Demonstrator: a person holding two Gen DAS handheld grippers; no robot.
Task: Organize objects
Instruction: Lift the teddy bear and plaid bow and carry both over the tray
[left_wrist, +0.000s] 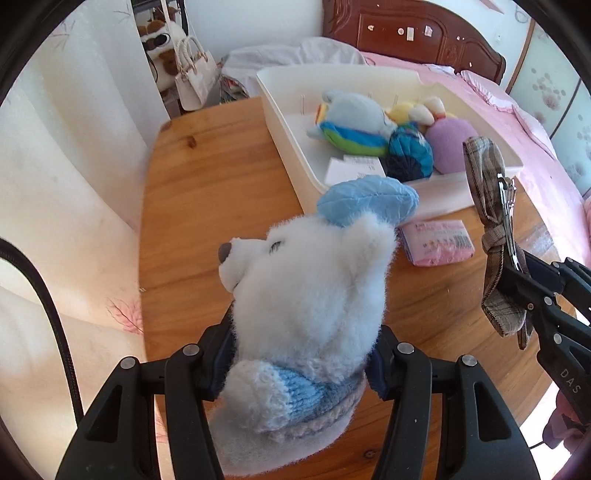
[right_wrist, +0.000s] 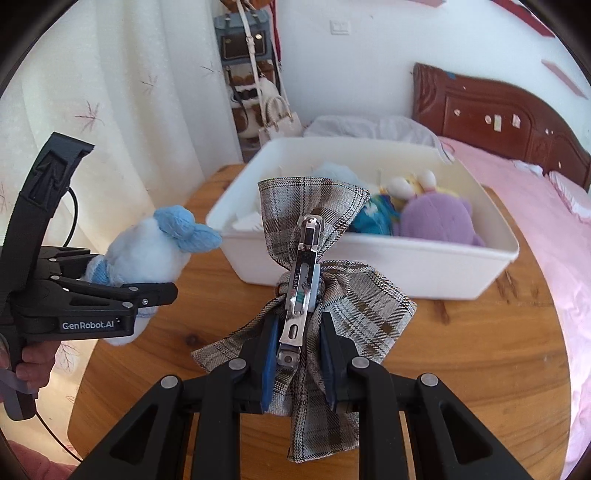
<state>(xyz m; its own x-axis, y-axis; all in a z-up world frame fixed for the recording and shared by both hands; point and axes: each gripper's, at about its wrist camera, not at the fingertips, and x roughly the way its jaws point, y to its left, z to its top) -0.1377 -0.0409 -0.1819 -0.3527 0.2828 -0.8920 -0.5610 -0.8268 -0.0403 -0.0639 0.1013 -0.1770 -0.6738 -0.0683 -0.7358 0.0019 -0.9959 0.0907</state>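
White plush bear (left_wrist: 306, 314), fitted with a blue hat and a blue-and-white knitted collar, is clamped at the neck between the fingers of the left gripper (left_wrist: 299, 363). The fingers are spread about the width of the toy's neck and press into it on both sides. The bear is held above the wooden table (left_wrist: 207, 192), its snout pointing left in the left wrist view.

Plaid bow hair clip (right_wrist: 314, 280), brown and grey fabric on a metal clasp, is gripped by the right gripper (right_wrist: 299, 365). The fingers are closed narrowly on the clasp and the fabric folds beside it. The bow stands upright, clear of the table surface, in front of the near wall of the white storage bin (right_wrist: 406, 266).

The bin sits on the far part of the table. Inside it lie a purple plush (right_wrist: 436, 218), a blue patterned ball (left_wrist: 410, 155), a light-blue plush with rainbow stripes (left_wrist: 351, 122) and a yellow plush (left_wrist: 410, 110), grouped together towards one end. White paper cards (left_wrist: 354, 170) lie on the bin floor beside them.

A pink tissue packet (left_wrist: 437, 242) rests on the table just outside the bin, near the bear's head. A bed with pink bedding (right_wrist: 517, 184) stands beyond the table.
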